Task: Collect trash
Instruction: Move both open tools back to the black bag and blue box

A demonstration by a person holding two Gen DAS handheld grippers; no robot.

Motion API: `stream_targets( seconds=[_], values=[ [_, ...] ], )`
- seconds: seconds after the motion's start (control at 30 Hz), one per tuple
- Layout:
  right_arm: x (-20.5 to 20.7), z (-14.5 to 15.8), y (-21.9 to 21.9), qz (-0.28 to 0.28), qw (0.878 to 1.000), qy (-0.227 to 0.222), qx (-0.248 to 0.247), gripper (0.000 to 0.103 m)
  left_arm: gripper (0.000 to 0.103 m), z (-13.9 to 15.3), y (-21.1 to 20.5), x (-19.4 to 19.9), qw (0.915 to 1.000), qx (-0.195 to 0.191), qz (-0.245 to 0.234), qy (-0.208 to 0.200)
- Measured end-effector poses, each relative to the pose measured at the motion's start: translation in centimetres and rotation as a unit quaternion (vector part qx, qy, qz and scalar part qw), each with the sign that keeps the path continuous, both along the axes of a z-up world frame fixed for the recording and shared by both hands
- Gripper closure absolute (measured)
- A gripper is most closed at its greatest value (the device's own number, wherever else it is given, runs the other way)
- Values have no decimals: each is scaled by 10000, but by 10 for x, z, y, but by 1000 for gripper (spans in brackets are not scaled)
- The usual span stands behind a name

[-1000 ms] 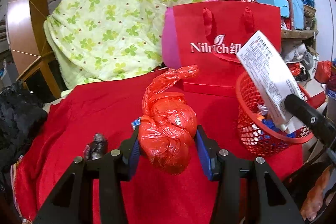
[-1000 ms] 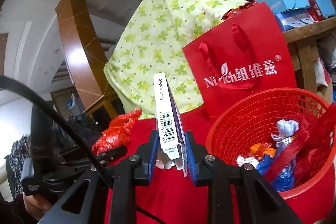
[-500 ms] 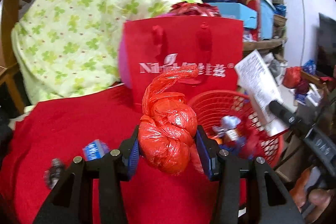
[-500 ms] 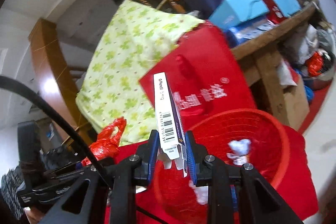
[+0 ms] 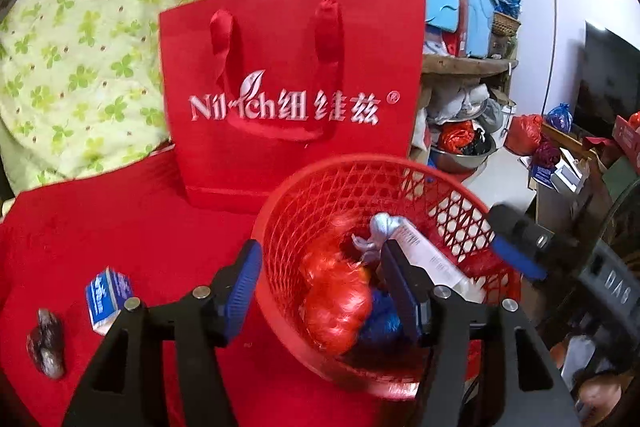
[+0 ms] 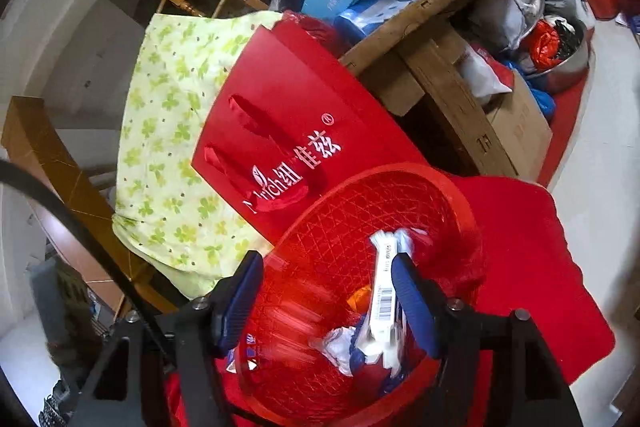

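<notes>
Now the knotted red plastic bag (image 5: 338, 301) lies blurred inside the red mesh basket (image 5: 332, 183), beside the long white box (image 6: 383, 301). Both grippers hang above the basket with fingers spread wide and nothing between them: the left gripper (image 5: 320, 287) half a second ago clamped the bag, the right gripper (image 6: 326, 301) the box. Left on the red cloth (image 5: 120, 219) are a small blue-white carton (image 5: 107, 294) and a dark wrapper (image 5: 46, 342). A red gift bag (image 5: 288, 87) stands just behind the basket.
</notes>
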State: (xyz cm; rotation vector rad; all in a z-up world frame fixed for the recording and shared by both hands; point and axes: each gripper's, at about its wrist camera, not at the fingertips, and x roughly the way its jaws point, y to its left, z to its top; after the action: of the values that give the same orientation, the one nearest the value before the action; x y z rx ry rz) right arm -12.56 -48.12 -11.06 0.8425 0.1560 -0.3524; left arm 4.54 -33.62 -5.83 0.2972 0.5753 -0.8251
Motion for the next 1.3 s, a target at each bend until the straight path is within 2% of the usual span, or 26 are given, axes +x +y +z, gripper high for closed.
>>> stream_targets(
  seconds=[0.1, 0.23, 0.4, 0.57, 0.73, 0.93, 1.13, 1.23, 1.3],
  values=[
    [3, 9, 10, 87, 9996, -55, -250, 33, 40, -2, 20, 0, 9999, -6, 137, 4],
    [12, 28, 41, 277, 9940, -112, -1052, 33, 40, -5, 59, 0, 9992, 8, 408, -22],
    [27, 44, 94, 884, 9766, -332, -1932, 33, 40, -17, 120, 2, 9951, 90, 988, -7],
    [51, 43, 141, 1532, 9603, -266, -2316, 33, 39, -40, 190, 4, 9848, 327, 1703, -84],
    [86, 30, 178, 2070, 9487, 176, -2383, 33, 39, -62, 261, 12, 9688, 429, 2442, 55],
    [129, 5, 206, 2571, 9335, 918, -2323, 32, 39, -80, 321, 33, 9510, 211, 3067, 322],
    [179, -18, 214, 2870, 9268, 1531, -1877, 32, 39, -94, 345, 53, 9455, 126, 3224, 446],
    [207, -19, 215, 2952, 9238, 1669, -1777, 32, 39, -96, 351, 67, 9449, 127, 3242, 431],
    [230, -17, 216, 2972, 9222, 1708, -1791, 28, 38, -96, 353, 82, 9442, 137, 3262, 426]
  ],
)
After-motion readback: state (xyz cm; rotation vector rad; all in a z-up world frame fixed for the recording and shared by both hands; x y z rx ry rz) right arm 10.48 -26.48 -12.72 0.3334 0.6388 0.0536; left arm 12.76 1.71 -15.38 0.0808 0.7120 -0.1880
